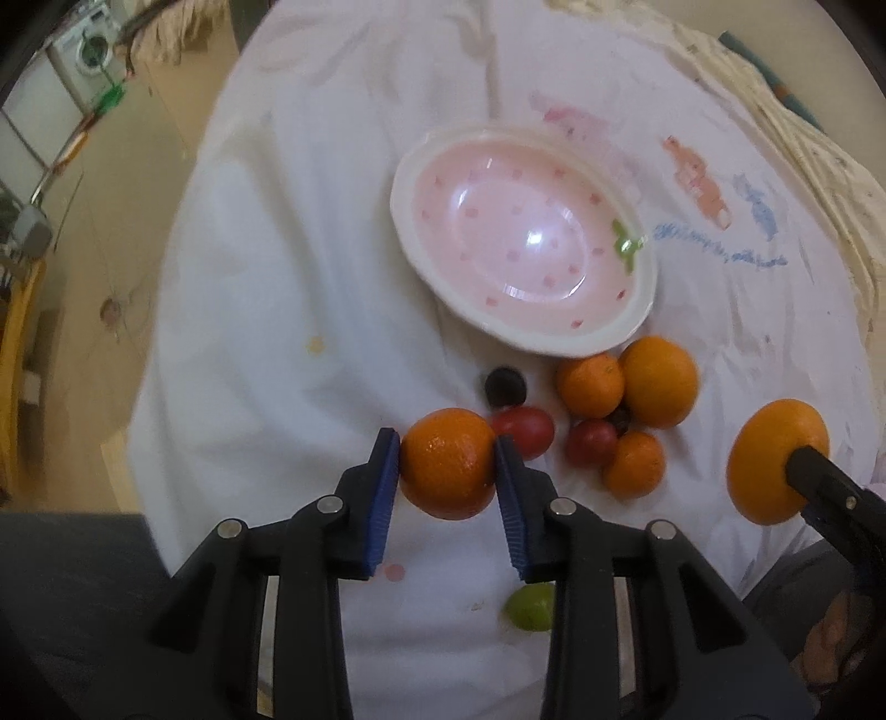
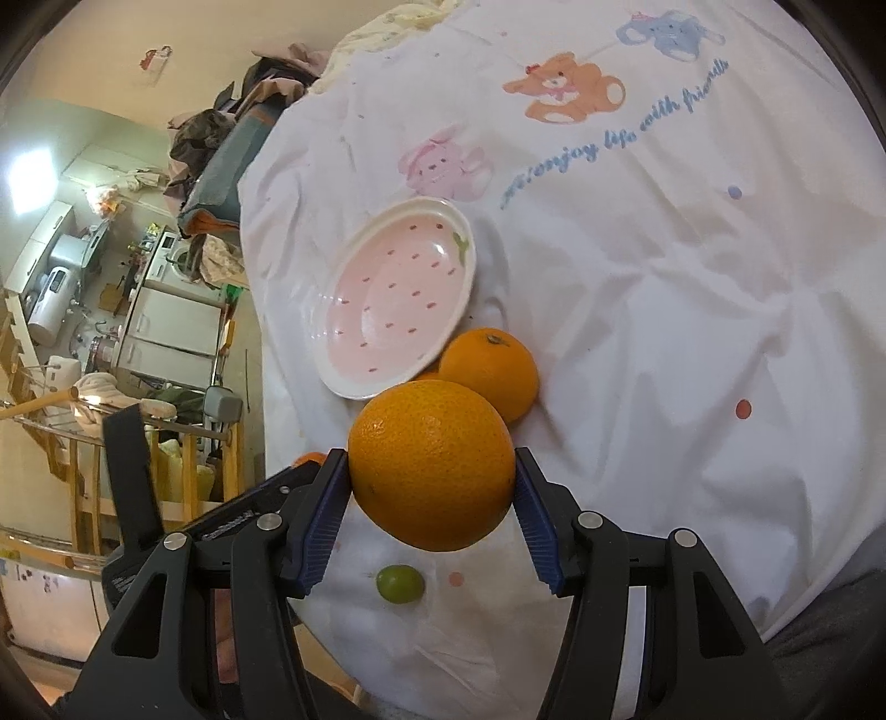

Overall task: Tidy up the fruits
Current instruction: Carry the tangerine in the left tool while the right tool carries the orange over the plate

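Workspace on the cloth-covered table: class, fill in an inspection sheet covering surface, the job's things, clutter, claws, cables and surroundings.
Surface: white cartoon-print cloth, wrinkled, faint stains.
Job's things: pink strawberry dish empty; loose pile beside it of oranges, two red tomatoes and a dark fruit; green grape lies apart, nearer the claws.
Clutter: nothing seen on the cloth besides fruit and dish.
Claws: left claw shut on small orange; right claw shut on large orange.
Cables: nothing seen.
Surroundings: washing machine, wooden rack, heaped clothes beyond the table.
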